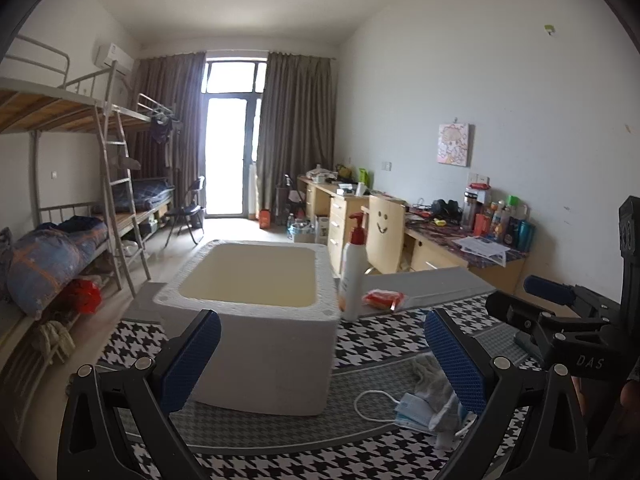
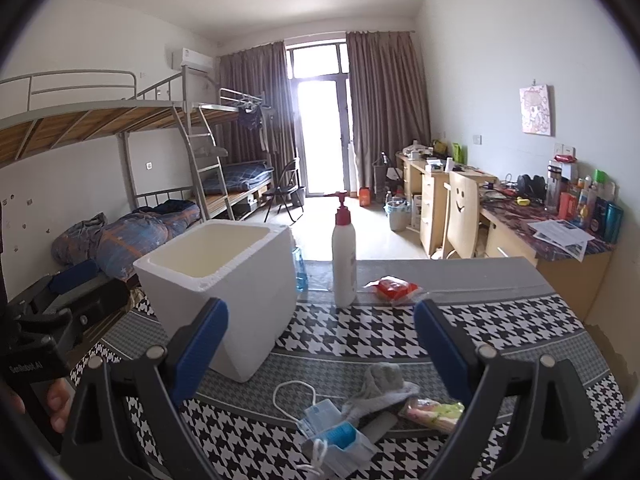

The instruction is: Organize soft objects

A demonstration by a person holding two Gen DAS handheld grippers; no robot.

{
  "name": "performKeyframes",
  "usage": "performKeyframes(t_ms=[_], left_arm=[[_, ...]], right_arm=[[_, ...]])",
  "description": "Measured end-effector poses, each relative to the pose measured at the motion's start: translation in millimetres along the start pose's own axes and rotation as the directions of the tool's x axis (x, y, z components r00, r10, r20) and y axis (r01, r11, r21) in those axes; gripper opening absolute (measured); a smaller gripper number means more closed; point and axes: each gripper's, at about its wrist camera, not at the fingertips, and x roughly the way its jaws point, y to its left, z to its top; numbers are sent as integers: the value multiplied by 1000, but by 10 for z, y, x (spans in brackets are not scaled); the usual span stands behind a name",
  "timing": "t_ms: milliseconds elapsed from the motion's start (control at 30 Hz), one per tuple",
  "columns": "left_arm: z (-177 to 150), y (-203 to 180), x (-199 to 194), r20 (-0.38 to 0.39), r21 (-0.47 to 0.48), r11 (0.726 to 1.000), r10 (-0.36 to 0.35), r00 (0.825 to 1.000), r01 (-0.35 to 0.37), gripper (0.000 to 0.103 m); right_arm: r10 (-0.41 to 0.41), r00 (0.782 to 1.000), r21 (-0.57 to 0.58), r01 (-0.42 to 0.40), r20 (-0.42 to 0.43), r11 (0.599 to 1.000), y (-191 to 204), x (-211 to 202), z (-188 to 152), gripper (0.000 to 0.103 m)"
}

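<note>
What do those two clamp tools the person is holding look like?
Each is black plastic with two arms joined by silver rivets, ending in flat blue textured pads. The left gripper has white lettering reading "SenRobot.AI" on its body; the right gripper shows "DAS". No cables or sleeves are visible.

The left gripper is built of black plastic arms with triangular cut-outs; each finger carries a blue pad with a fine honeycomb texture; round silver screws sit at the joints. The right gripper has the same black frame, blue pads and silver screws; seen from the left wrist its body bears white letters "DAS"; from the right wrist the other body shows small white lettering, too blurred to read surely.
</note>
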Motion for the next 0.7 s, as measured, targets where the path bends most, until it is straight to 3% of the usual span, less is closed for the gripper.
performKeyframes(t_ms=[200, 700], left_arm=[[-53, -82, 55, -29, -17, 998, -54, 998, 54, 102], [-163, -245, 109, -59, 10, 993, -114, 992, 115, 102]], right_arm=[[-32, 999, 13, 32, -1, 999, -84, -46, -38, 96], [-97, 995, 58, 98, -15, 993, -322, -180, -188, 96]])
